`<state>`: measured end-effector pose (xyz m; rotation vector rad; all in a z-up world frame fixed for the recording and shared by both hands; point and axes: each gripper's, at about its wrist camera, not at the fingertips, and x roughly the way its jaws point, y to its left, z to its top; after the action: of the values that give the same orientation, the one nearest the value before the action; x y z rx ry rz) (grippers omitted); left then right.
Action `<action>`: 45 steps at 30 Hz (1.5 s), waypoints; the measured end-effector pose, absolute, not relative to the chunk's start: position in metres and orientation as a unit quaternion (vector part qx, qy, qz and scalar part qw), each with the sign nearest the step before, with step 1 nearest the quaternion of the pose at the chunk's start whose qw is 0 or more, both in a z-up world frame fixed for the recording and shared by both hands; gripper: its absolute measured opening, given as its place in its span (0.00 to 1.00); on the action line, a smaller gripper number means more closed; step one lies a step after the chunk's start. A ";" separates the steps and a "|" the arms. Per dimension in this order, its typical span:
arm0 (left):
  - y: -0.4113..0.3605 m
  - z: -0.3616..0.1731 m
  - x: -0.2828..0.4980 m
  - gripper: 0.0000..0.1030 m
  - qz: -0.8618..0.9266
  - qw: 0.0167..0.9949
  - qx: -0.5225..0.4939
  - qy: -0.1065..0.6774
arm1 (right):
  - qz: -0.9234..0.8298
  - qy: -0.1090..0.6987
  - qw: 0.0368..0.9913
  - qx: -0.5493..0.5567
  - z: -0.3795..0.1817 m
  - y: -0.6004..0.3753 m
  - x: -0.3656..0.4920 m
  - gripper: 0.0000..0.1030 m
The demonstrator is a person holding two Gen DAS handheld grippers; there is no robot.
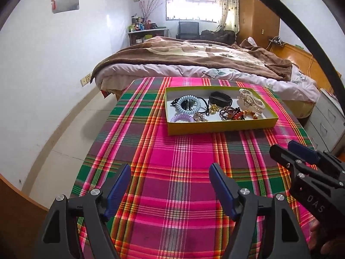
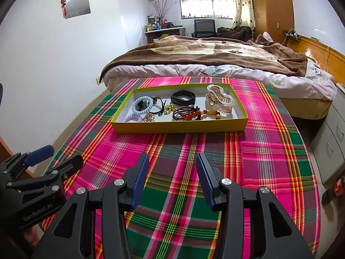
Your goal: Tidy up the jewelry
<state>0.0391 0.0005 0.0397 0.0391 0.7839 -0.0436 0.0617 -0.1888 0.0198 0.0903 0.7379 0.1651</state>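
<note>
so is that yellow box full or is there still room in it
Still room. The yellow box holds hair ties, beads and a claw clip, yet bare white floor shows between them.

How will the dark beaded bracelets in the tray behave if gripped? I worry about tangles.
The beaded bracelets look floppy, so they would probably sag. They lie against the orange beads, which may drag along. Round beads could slip between flat pads.

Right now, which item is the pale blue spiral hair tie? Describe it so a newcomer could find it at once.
On the plaid tablecloth sits a shallow yellow-green tray of accessories. At the tray's left end lies the pale blue spiral hair tie, a coiled ring around a dark piece. Unlike the lilac spiral hair tie just nearer the camera, it is blue.
</note>
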 end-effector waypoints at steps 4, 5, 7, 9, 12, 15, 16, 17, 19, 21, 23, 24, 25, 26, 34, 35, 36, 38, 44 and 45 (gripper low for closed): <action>0.002 0.040 0.038 0.73 -0.022 0.923 0.014 0.383 | 0.080 0.361 0.928 0.044 0.019 -0.189 0.061 0.45; 0.002 0.040 0.038 0.75 -0.020 0.924 0.015 0.383 | 0.080 0.361 0.928 0.044 0.019 -0.189 0.061 0.45; 0.002 0.040 0.038 0.79 -0.016 0.924 0.018 0.381 | 0.079 0.361 0.928 0.044 0.019 -0.189 0.060 0.45; 0.002 0.040 0.038 0.80 -0.015 0.925 0.018 0.379 | 0.079 0.362 0.928 0.043 0.019 -0.190 0.060 0.45; 0.003 0.039 0.038 0.80 -0.014 0.925 0.016 0.380 | 0.078 0.363 0.928 0.043 0.019 -0.190 0.060 0.45; 0.003 0.039 0.038 0.80 -0.015 0.925 0.015 0.380 | 0.077 0.363 0.928 0.044 0.018 -0.188 0.060 0.45; 0.003 0.039 0.038 0.80 -0.016 0.924 0.015 0.381 | 0.077 0.363 0.928 0.044 0.018 -0.188 0.060 0.45; 0.003 0.039 0.038 0.80 -0.017 0.924 0.015 0.381 | 0.077 0.363 0.928 0.043 0.018 -0.188 0.060 0.45; 0.003 0.039 0.038 0.80 -0.018 0.924 0.012 0.381 | 0.077 0.364 0.927 0.043 0.018 -0.188 0.060 0.45; 0.003 0.038 0.038 0.80 -0.018 0.924 0.011 0.382 | 0.077 0.363 0.928 0.043 0.018 -0.188 0.060 0.45; 0.002 0.038 0.038 0.80 -0.016 0.923 0.015 0.383 | 0.077 0.363 0.927 0.043 0.018 -0.188 0.060 0.45; 0.002 0.038 0.038 0.80 -0.016 0.923 0.015 0.384 | 0.077 0.364 0.927 0.044 0.018 -0.188 0.060 0.45; 0.002 0.038 0.039 0.80 -0.017 0.923 0.014 0.384 | 0.077 0.364 0.927 0.044 0.017 -0.189 0.060 0.45; 0.002 0.038 0.039 0.80 -0.018 0.923 0.014 0.384 | 0.076 0.364 0.927 0.044 0.017 -0.189 0.060 0.45; 0.003 0.036 0.040 0.80 -0.018 0.922 0.012 0.388 | 0.076 0.365 0.927 0.043 0.017 -0.188 0.060 0.45; 0.003 0.036 0.040 0.80 -0.018 0.921 0.012 0.388 | 0.076 0.365 0.927 0.043 0.017 -0.188 0.060 0.45; 0.003 0.036 0.041 0.80 -0.018 0.921 0.011 0.389 | 0.076 0.365 0.927 0.043 0.017 -0.188 0.060 0.45; 0.003 0.036 0.041 0.80 -0.017 0.922 0.012 0.388 | 0.076 0.366 0.927 0.043 0.016 -0.189 0.060 0.45; 0.003 0.035 0.041 0.80 -0.016 0.922 0.010 0.386 | 0.076 0.366 0.926 0.044 0.015 -0.188 0.061 0.45; 0.003 0.035 0.041 0.80 -0.016 0.922 0.011 0.386 | 0.076 0.366 0.926 0.044 0.015 -0.188 0.061 0.45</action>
<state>0.0407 0.0026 0.0350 0.0227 0.7937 -0.0335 0.0605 -0.1885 0.0151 0.0900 0.7509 0.1551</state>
